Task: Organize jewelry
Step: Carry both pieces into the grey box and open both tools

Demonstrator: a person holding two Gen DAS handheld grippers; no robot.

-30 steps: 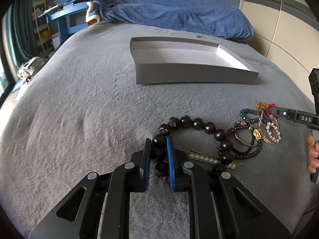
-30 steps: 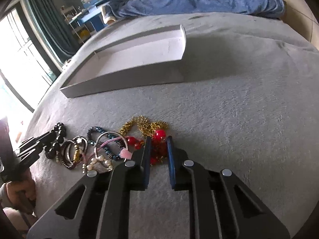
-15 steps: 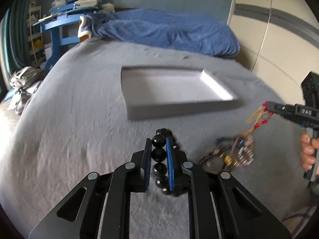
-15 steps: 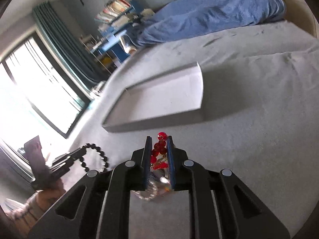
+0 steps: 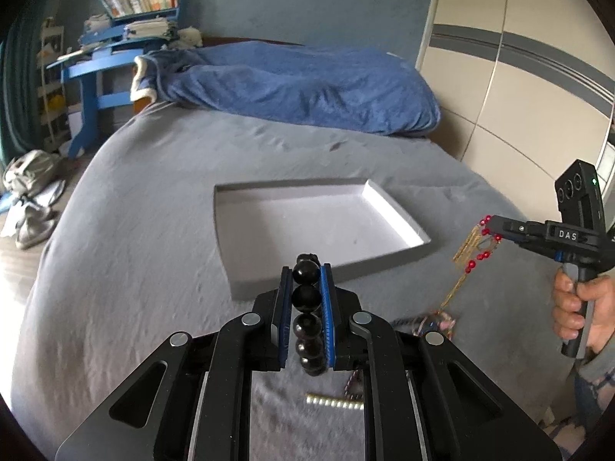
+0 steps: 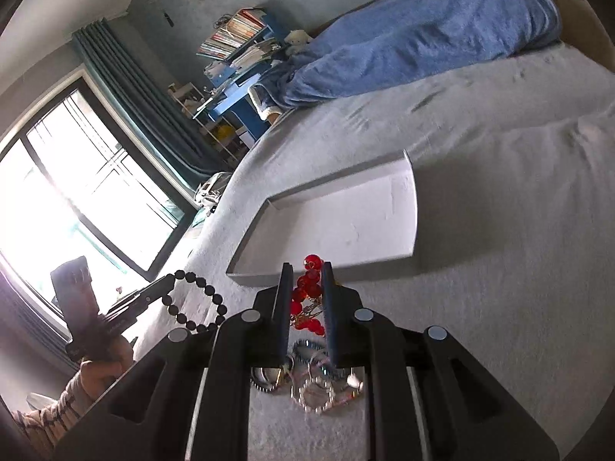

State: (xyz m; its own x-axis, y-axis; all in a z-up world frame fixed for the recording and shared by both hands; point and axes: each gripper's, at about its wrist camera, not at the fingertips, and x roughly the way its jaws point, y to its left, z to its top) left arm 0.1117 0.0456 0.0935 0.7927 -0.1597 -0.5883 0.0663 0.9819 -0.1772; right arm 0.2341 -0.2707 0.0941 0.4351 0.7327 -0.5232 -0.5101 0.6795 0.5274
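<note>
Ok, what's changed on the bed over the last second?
Both claws have risen off the grey bedspread with their catch. The left claw lifted the black bead bracelet out of the pile; the right claw lifted the red and gold piece, which now dangles. Both were already clamped. The white tray, the remaining jewelry and the pearl hairpin stayed put.

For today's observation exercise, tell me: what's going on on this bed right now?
A person is sorting jewelry with a handheld gripper in each hand. The left gripper is shut on a black bead bracelet; the right gripper is shut on a red-and-gold beaded piece. Both pieces hang above the grey bedspread, near an empty white tray. More jewelry lies below.
</note>
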